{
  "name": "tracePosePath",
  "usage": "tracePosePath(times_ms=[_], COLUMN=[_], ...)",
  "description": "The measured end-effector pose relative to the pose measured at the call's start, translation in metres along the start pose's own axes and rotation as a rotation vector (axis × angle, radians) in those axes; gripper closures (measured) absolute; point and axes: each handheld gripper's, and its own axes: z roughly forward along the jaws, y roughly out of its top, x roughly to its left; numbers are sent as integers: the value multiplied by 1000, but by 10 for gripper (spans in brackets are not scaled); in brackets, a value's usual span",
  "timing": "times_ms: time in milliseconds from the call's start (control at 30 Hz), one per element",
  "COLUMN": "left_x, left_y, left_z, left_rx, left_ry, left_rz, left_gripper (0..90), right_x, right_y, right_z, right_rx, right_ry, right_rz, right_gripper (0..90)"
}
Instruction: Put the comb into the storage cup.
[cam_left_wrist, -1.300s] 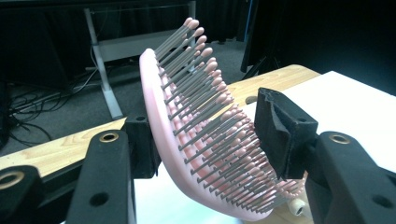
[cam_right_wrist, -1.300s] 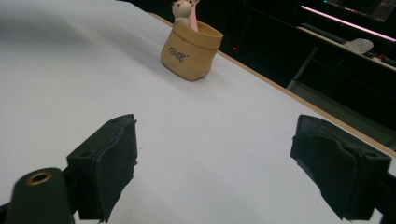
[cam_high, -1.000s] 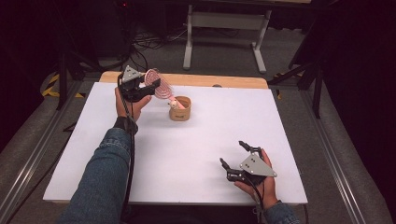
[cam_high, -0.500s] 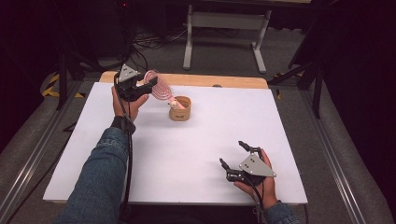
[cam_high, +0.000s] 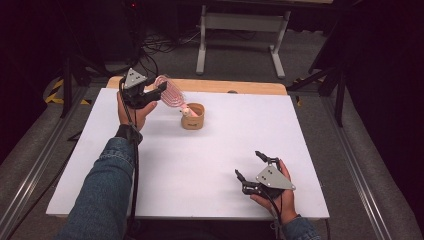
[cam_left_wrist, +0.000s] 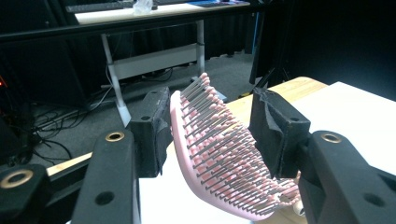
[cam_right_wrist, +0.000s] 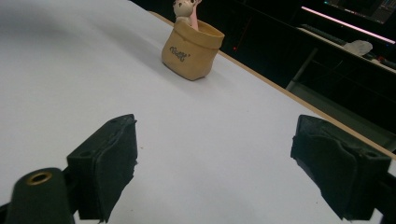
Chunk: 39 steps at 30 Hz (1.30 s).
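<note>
Since the earlier frame our left gripper (cam_high: 150, 95) has barely shifted, though its jaws have just been closing around the pink hairbrush (cam_left_wrist: 219, 154). We see the brush head standing between them, its back against one pad, its bristle tips at the other; whether both press we cannot tell. Its handle drops into the tan pot (cam_high: 193, 116) just beyond. Our right gripper (cam_high: 252, 167) rests spread wide on the white table (cam_high: 200, 165), holding nothing.

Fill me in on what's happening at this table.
A person works with a gripper in each hand. The left gripper has a pink hairbrush between its jaws, which have just been closing; the brush's handle end sits in a small tan pot. The right gripper rests open on the white table, holding nothing.
</note>
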Motion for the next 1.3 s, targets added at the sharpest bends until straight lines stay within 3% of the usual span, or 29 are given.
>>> tracePosePath(times_ms=[467, 1300], left_x=[3, -7], left_y=[3, 6], left_z=[-13, -28], left_rx=[6, -6], left_ry=[8, -3], left_rz=[53, 110], left_gripper=[449, 220], right_x=[1, 1], right_y=[1, 2], right_z=[0, -1], right_rx=[-1, -5], right_ry=[-4, -13], right_rz=[-16, -17], right_gripper=[143, 142])
